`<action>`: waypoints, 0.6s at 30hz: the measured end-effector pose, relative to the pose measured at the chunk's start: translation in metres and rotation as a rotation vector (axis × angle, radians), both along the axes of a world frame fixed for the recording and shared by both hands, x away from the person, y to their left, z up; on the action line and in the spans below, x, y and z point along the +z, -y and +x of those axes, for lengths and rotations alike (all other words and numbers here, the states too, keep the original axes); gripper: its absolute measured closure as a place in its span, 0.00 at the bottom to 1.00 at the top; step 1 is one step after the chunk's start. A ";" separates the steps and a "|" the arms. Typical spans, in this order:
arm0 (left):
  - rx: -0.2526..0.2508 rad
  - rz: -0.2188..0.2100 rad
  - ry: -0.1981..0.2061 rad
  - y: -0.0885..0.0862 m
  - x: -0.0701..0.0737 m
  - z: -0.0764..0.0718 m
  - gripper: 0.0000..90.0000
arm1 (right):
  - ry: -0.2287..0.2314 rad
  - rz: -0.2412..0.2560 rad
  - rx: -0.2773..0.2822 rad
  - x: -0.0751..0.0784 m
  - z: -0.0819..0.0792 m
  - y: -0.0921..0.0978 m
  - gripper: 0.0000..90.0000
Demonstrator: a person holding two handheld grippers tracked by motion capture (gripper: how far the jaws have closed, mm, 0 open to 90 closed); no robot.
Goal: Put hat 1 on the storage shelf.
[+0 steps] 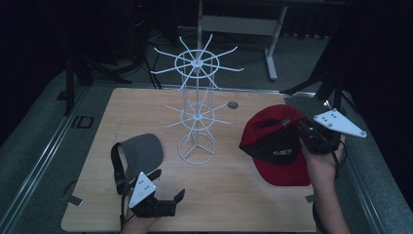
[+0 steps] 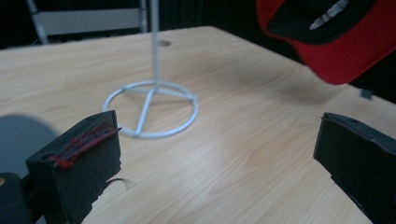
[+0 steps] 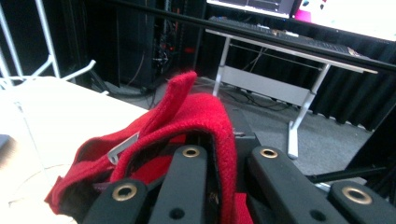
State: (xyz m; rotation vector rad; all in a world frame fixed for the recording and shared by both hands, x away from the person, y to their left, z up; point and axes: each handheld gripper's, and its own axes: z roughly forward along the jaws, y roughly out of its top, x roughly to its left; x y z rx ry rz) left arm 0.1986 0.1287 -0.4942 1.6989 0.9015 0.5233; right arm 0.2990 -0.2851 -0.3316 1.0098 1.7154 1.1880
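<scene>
A red baseball cap [image 1: 277,146] with a black front panel hangs above the table's right side, brim down toward me. My right gripper [image 1: 298,127] is shut on the cap's back edge; in the right gripper view red cloth [image 3: 201,121] is pinched between the jaws. A white wire display rack [image 1: 197,97] with spoke hooks stands at the table's middle, and its ring base [image 2: 152,109] lies ahead of my left gripper. A grey visor [image 1: 139,153] with a black strap lies at the left front. My left gripper [image 1: 168,187] is open beside it, near the front edge, holding nothing.
The wooden table [image 1: 229,195] has a small round grommet [image 1: 233,104] near its back edge. A white desk frame [image 1: 272,34] stands on the floor behind. Dark curtains ring the area. Bare wood lies between the rack base and the front edge.
</scene>
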 end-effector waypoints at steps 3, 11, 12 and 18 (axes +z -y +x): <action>-0.009 0.000 0.014 0.007 0.003 0.002 0.04 | 0.006 0.003 0.008 0.001 -0.003 -0.002 0.97; -0.079 0.007 0.058 0.045 0.022 0.015 0.04 | 0.010 -0.006 0.010 0.002 -0.011 -0.005 0.97; -0.089 0.009 0.060 0.049 0.024 0.016 0.04 | 0.007 -0.004 0.008 0.003 -0.012 -0.005 0.97; -0.136 0.003 0.087 0.078 0.039 0.026 0.04 | 0.018 0.003 0.019 0.009 -0.017 -0.006 0.97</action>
